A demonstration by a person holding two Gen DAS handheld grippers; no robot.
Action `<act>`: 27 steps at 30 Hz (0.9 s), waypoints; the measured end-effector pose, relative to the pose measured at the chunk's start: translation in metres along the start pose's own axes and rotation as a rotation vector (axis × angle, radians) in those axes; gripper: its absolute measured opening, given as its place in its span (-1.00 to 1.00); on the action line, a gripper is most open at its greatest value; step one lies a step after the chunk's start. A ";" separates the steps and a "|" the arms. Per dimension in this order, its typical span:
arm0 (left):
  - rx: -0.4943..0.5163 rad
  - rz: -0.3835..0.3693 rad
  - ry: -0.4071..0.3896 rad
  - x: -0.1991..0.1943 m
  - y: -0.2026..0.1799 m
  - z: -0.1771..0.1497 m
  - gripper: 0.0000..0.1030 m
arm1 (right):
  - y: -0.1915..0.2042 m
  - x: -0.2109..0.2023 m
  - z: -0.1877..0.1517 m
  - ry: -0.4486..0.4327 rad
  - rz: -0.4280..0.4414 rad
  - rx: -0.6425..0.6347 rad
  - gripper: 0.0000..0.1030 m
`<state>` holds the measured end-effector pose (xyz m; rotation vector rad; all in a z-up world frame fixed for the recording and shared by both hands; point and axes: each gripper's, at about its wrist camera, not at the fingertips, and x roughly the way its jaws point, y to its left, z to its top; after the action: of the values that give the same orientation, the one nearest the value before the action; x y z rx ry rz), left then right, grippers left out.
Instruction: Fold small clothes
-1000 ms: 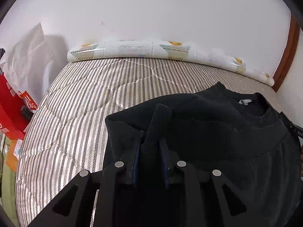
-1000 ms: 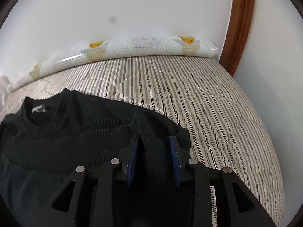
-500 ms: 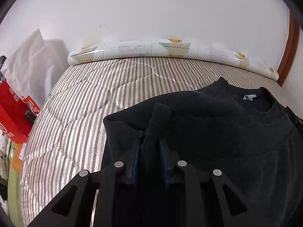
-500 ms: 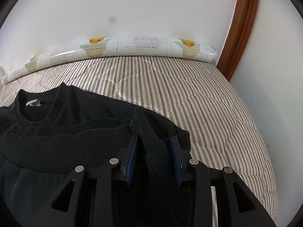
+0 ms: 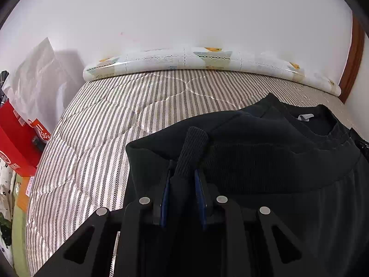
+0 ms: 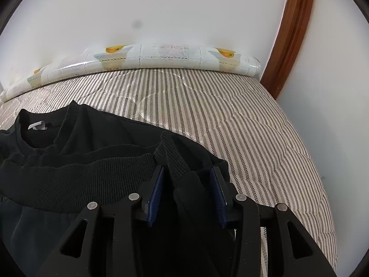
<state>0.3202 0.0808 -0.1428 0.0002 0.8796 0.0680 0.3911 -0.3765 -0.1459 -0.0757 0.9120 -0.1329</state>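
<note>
Pinching ribbed black sweater hem: left claw | right claw just loosening, cloth between | striped quilted mattress

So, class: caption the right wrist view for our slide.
Right gripper opening around black sweatshirt's ribbed hem on striped mattress.

Black sweatshirt: matt cloth, ribbed knit hem and cuffs. Mattress: quilted striped cloth, slight sheen. Roll along far edge of mattress: glossy printed sheet, probably plastic. Tongs: matt black plastic, blue ridged pads, metal pins. Door frame: varnished wood.
</note>
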 end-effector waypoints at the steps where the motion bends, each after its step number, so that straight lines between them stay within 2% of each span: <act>1: -0.003 -0.003 0.000 0.000 0.001 0.000 -0.60 | 0.000 0.000 0.000 0.000 -0.002 -0.001 -0.20; 27: -0.018 -0.018 0.000 0.000 0.003 -0.001 -0.60 | -0.004 0.001 0.001 -0.001 -0.004 0.014 -0.09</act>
<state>0.3195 0.0839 -0.1431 -0.0242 0.8788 0.0586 0.3922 -0.3810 -0.1456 -0.0642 0.9097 -0.1429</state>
